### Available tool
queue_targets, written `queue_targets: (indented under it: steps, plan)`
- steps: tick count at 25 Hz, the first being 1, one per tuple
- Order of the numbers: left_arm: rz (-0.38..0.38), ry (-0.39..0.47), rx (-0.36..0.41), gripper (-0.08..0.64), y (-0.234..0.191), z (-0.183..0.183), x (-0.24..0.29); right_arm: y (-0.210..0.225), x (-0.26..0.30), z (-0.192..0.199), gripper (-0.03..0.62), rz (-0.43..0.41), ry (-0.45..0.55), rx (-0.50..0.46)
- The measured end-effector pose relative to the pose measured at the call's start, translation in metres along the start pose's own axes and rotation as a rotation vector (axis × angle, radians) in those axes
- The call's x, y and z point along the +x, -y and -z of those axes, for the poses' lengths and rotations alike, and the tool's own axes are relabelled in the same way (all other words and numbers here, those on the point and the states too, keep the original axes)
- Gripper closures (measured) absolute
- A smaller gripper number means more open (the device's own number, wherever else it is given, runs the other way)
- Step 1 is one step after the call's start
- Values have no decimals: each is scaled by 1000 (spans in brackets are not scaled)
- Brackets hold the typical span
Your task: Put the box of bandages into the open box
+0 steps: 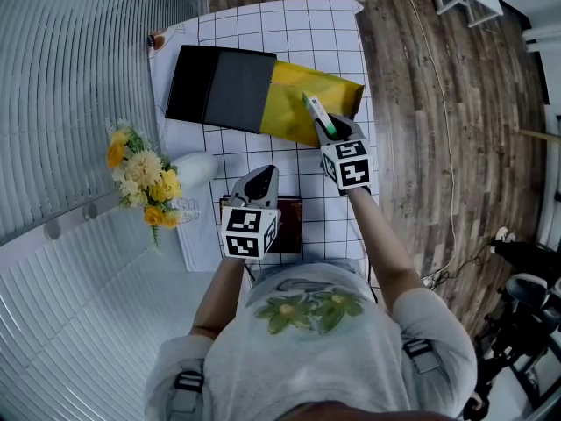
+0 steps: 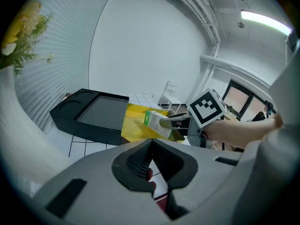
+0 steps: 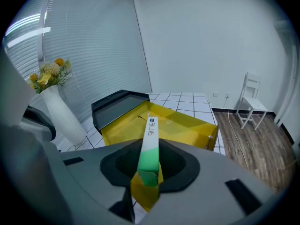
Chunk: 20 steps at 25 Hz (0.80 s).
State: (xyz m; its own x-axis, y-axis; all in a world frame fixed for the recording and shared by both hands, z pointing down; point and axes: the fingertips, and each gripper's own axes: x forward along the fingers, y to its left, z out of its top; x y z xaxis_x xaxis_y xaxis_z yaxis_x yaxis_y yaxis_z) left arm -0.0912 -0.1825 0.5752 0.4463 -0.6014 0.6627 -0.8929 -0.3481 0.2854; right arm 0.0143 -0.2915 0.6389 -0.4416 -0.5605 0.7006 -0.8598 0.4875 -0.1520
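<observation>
My right hand-held gripper (image 1: 323, 128) is clamped on the bandage box (image 3: 151, 144), a slim white and green carton held on edge. Its green end sits between the jaws and its white end sticks out ahead of them. The carton hangs over the yellow box (image 1: 337, 90), above the edge of it nearest me. I cannot tell whether it touches the bottom. In the right gripper view a yellow flap shows just under the carton, low between the jaws.

The yellow box lies open on the desk (image 1: 333, 33), which is covered with a white cloth with a dark grid. A black tray (image 1: 219, 86) with a grey inside lies against the yellow box's left side.

My left hand-held gripper (image 1: 259, 181) hangs nearer to me, well apart from both boxes and pointing down at the cloth. Its jaws stand a little apart with nothing between them. Through the gap I see the white cloth and a bit of the dark red flat thing (image 1: 289, 226) that lies just beside and under this gripper.

To my left a white vase (image 1: 197, 169) lies on the desk's edge with yellow and orange flowers (image 1: 140, 178).
</observation>
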Motion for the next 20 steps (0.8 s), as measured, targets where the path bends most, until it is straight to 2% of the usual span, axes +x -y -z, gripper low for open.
queue_targets:
  steps: [20]
  plan:
    - [13, 5, 4, 555, 4, -2, 2, -5, 6, 6, 500, 5, -73, -65]
